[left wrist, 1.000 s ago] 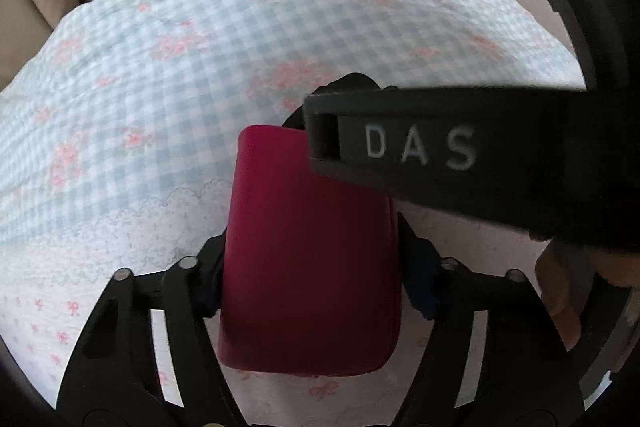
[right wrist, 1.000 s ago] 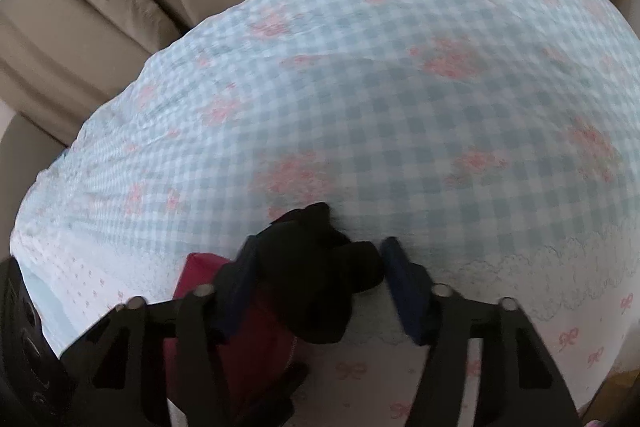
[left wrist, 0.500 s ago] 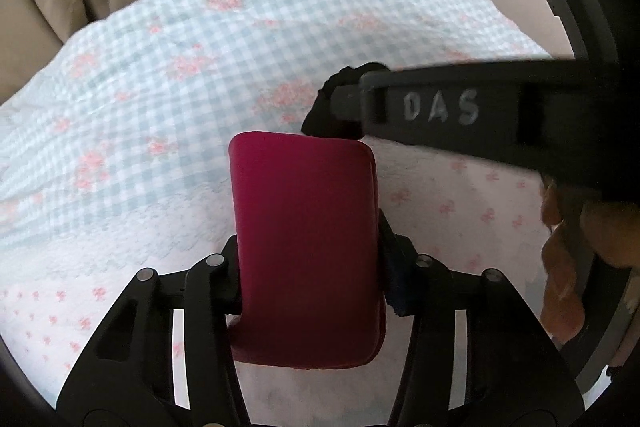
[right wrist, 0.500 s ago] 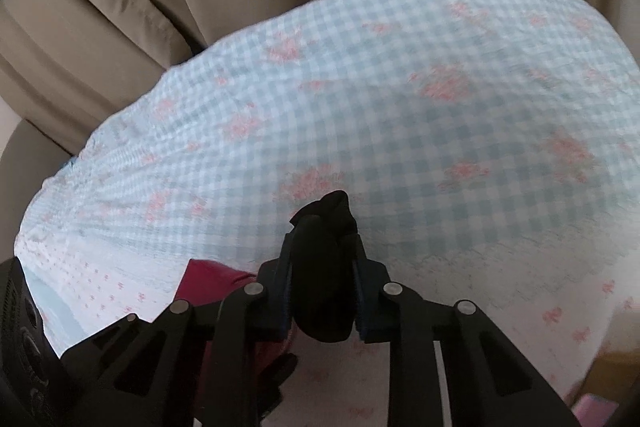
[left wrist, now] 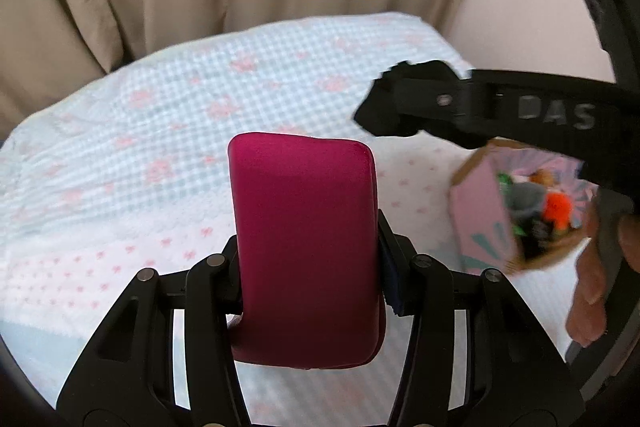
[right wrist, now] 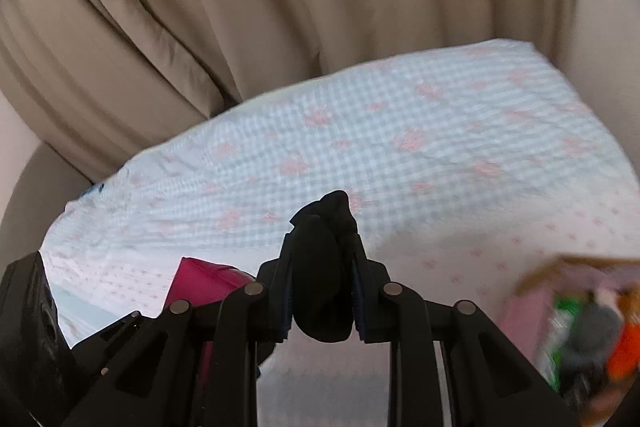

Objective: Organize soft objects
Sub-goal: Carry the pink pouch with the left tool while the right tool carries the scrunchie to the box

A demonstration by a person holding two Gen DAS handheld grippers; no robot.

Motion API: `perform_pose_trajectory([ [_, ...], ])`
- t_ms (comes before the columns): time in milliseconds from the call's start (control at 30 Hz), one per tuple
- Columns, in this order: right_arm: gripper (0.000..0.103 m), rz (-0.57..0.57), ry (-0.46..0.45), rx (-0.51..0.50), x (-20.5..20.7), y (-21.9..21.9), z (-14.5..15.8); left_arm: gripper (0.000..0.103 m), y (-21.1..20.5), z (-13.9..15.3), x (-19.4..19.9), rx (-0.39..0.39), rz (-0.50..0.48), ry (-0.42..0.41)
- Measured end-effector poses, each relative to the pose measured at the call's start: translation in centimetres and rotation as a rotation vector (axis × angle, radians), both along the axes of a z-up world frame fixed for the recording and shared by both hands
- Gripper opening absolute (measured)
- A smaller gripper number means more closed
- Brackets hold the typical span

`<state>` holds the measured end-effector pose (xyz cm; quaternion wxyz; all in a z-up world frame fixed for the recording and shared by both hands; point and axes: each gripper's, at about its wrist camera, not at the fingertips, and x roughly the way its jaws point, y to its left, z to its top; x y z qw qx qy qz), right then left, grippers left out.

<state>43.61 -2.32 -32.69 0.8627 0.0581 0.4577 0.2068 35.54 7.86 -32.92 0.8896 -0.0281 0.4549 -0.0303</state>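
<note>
- A magenta, rounded-rectangle soft pad stands upright, pinched between the two fingers of the left gripper, held above the bed.
- A crumpled black soft cloth bundle sits squeezed in the narrowly closed right gripper, also off the bed.
- A pink cardboard box of mixed soft items lies on the blue gingham floral bedspread, to the right.
- Beige curtains hang behind the bed.
</note>
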Motion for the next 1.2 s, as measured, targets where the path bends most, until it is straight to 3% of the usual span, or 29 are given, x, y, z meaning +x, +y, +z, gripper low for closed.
perform_pose_trajectory([
  [333,0.022,-0.191,-0.077,0.022,-11.4,-7.3,11.9,0.045,-4.6,12.1,-8.6,-0.029,-0.126,-0.085],
  [567,0.022,-0.312,-0.132,0.007,-17.1,-14.4,16.5,0.045,-11.0,16.4,-10.5,-0.042,-0.188,-0.123],
  [833,0.022,-0.344,-0.124,-0.042,-19.2,-24.3,17.5,0.045,-20.1,16.0,-10.1,-0.057,-0.205,-0.107],
  [1200,0.022,-0.312,-0.041,-0.119,-15.1,-34.8,12.8,0.045,-31.3,11.0,-4.9,-0.062,-0.201,0.007],
])
